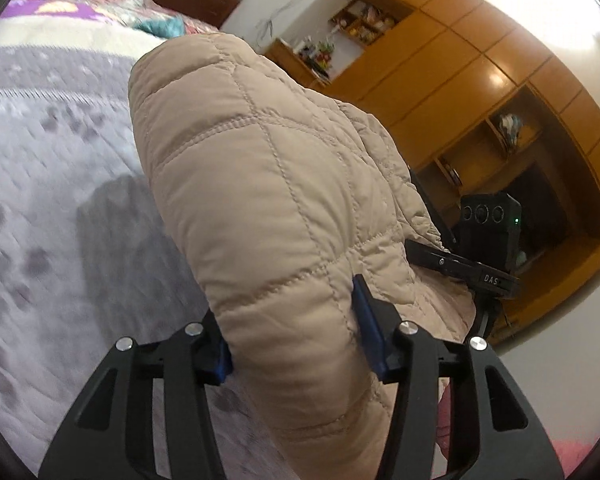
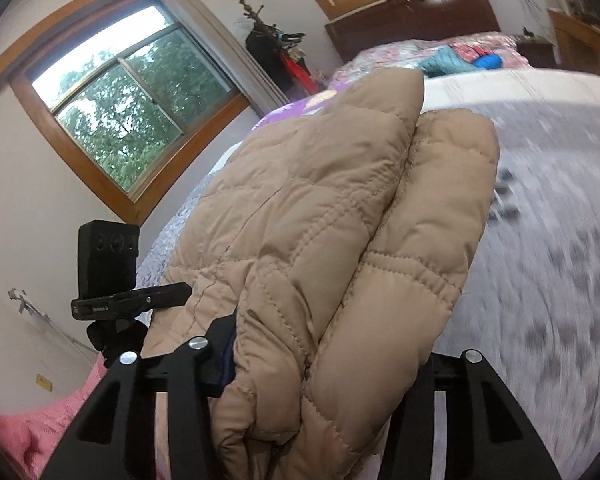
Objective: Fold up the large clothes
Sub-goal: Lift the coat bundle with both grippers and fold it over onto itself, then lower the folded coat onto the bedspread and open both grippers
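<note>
A beige quilted puffer jacket (image 1: 260, 184) fills the middle of both views, bunched and lifted above the grey patterned bedspread (image 1: 40, 184). My left gripper (image 1: 296, 332) is shut on a thick fold of the jacket, its blue pads (image 1: 366, 320) pressed against both sides. My right gripper (image 2: 316, 372) is shut on another doubled fold of the jacket (image 2: 332, 216); its right finger is hidden behind the fabric. The right gripper's body with its camera (image 1: 488, 240) shows beside the jacket in the left wrist view, and the left gripper's body (image 2: 108, 264) shows in the right wrist view.
The bed has a dark headboard (image 2: 412, 16) and piled floral bedding (image 2: 452, 52) at the far end. A wooden wardrobe with open shelves (image 1: 500, 92) stands on one side. Windows (image 2: 120, 100) and a coat rack (image 2: 276, 48) are on the other. A pink cloth (image 2: 32, 428) lies at the near edge.
</note>
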